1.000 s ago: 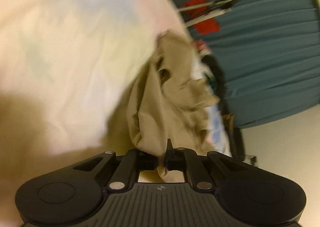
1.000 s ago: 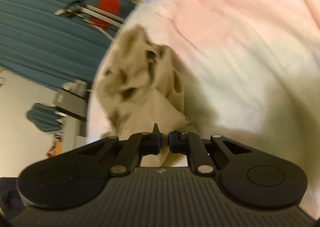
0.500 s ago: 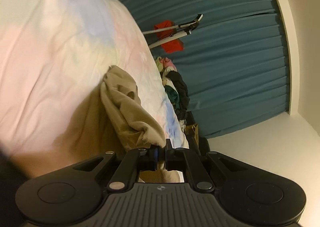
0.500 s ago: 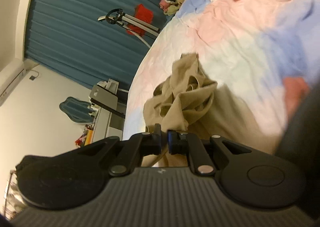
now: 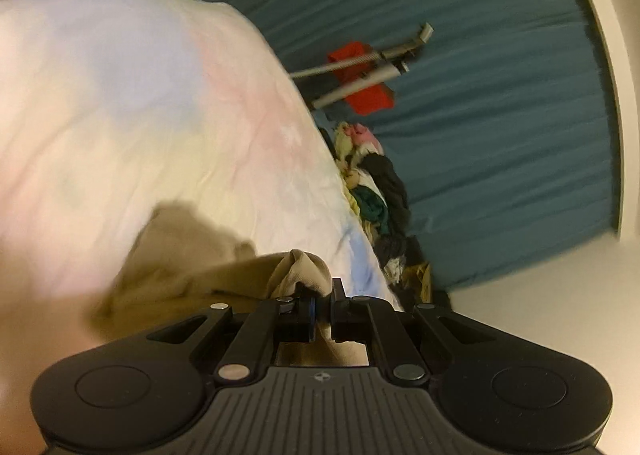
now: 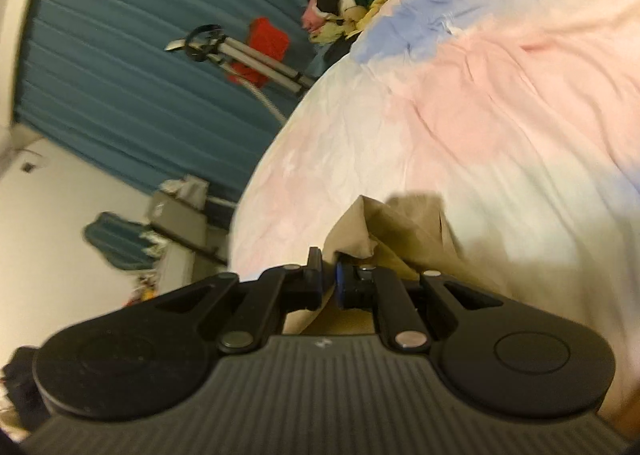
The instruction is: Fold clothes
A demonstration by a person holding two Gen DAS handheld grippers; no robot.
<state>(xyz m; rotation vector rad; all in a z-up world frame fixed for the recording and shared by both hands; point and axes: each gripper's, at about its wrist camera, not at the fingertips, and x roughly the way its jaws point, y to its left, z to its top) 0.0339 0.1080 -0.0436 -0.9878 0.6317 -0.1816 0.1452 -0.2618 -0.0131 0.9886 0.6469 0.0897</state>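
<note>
The left hand-held gripper (image 5: 322,305) is clenched on a bunched edge of the tan garment (image 5: 192,279); a fold of the cloth pokes up between its jaws and the rest trails off to the left, over the bed (image 5: 140,103). The right hand-held gripper (image 6: 329,281) is likewise clenched on the garment (image 6: 384,231), with cloth pinched between its jaws and a loose peak of fabric rising just behind them. From both views the garment hangs low, close against the grippers, above the bed's (image 6: 500,103) pastel sheet of pink, blue and pale yellow patches, where it casts a shadow. At the far edge of the bed lies a heap of clothes (image 5: 376,191), dark, green, yellow and pink. Behind it hangs a teal curtain (image 5: 480,95), with a red thing (image 5: 366,83) and metal rods (image 5: 360,73) in front of it. The left view is blurred on the near side of the bed.
</note>
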